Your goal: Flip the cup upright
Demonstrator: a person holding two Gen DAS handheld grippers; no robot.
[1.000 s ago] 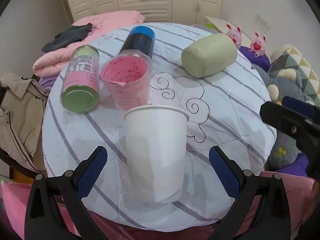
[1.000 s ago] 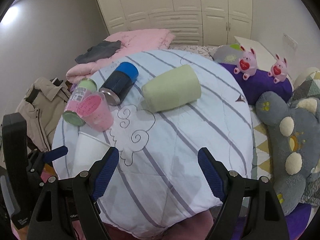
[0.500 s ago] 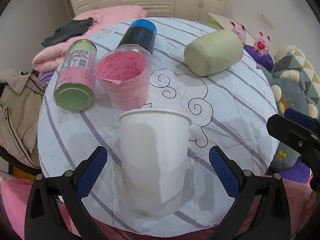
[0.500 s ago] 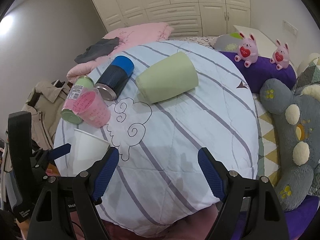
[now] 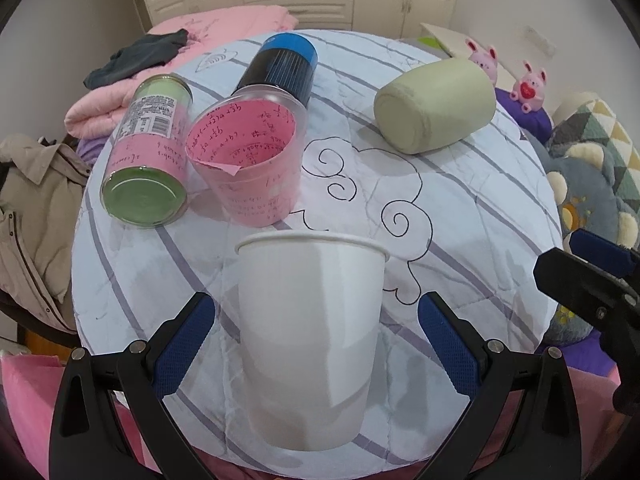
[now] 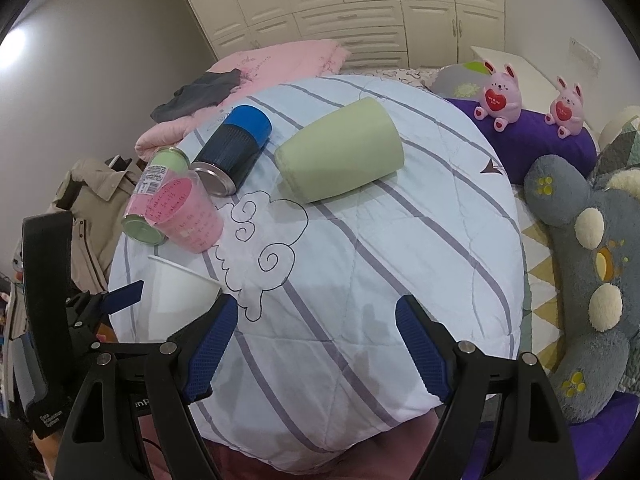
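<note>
A white paper cup [image 5: 310, 336] stands upright, mouth up, at the near edge of a round surface [image 5: 460, 208] covered in a pale striped quilt. The left tool [image 5: 316, 344] is wide open around the cup, one blue pad on each side, neither touching it and holding nothing. Just behind the cup stands a clear cup lined with pink paper [image 5: 248, 160], also upright. Left of the pink cup a green-lidded can [image 5: 148, 152] lies on its side, and behind the pink cup lies a black bottle with a blue cap [image 5: 280, 66]. Well to the right of the pink cup, a pale green cup [image 6: 340, 156] lies on its side, its closed base toward the cameras. The right tool [image 6: 316, 344] hangs open and empty over bare quilt near the front edge. Judging from this, the white cup looks finished and the green cup is the one left. To do it well, the free tool should reach across, close gently on the green cup's middle, tip it mouth up, and let go only when it sits steady on the soft quilt.
</note>
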